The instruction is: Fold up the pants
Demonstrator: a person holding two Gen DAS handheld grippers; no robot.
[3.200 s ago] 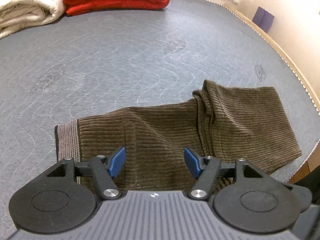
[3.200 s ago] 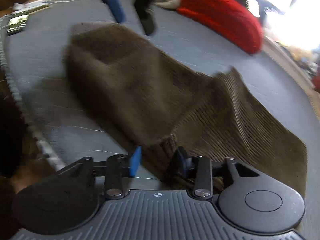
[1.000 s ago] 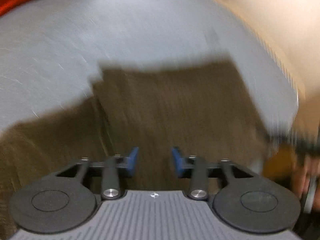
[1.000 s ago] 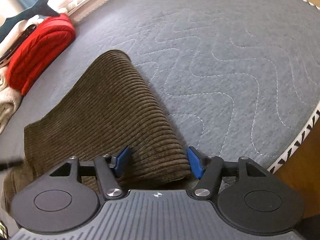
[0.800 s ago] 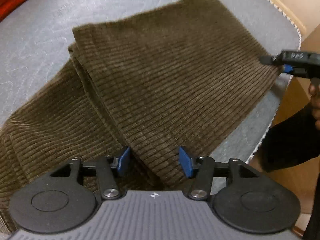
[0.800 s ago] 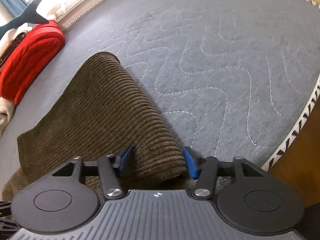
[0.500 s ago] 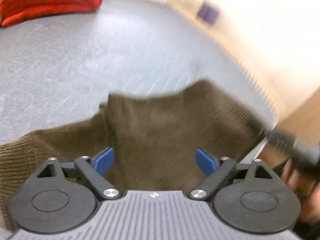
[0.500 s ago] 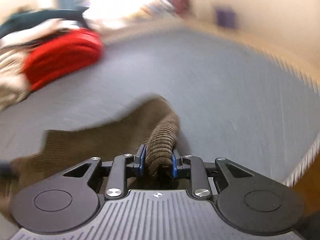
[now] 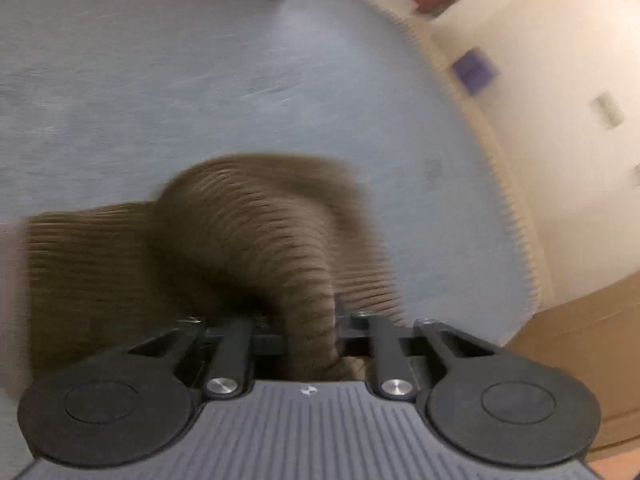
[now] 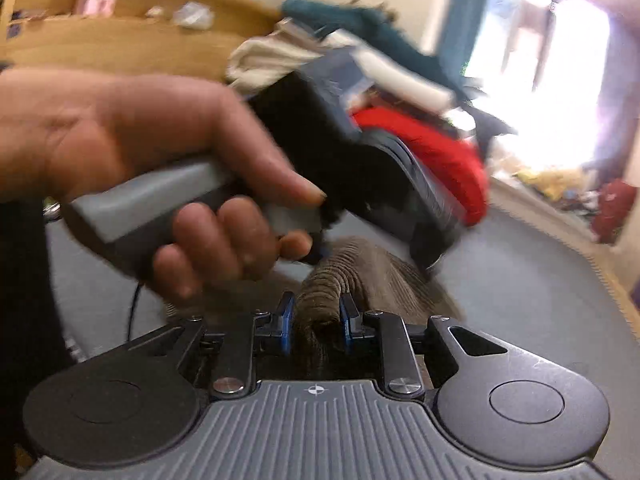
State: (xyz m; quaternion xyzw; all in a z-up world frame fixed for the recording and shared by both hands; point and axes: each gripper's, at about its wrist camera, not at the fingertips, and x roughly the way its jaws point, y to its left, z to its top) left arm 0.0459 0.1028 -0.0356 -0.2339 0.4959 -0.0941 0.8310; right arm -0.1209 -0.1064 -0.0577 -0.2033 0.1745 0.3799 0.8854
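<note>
Both grippers, L [image 9: 310, 320] & R [image 10: 316, 320], clamp brown corduroy pants [image 9: 240, 220] over grey mat [image 9: 160, 80].

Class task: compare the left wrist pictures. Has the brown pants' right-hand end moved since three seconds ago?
Yes. The brown pants no longer lie flat toward the bed's right edge; that end is lifted, pinched in the left gripper, leaving bare mattress there.

A grey quilted bed [image 9: 200, 80] fills the near ground. Cream wall [image 9: 560, 100] rises on the right, above a wooden floor [image 9: 580, 340]. A wooden shelf [image 10: 120, 32] stands far left; a bright window [image 10: 560, 80] glares far right, beside a blue curtain [image 10: 460, 20].
</note>
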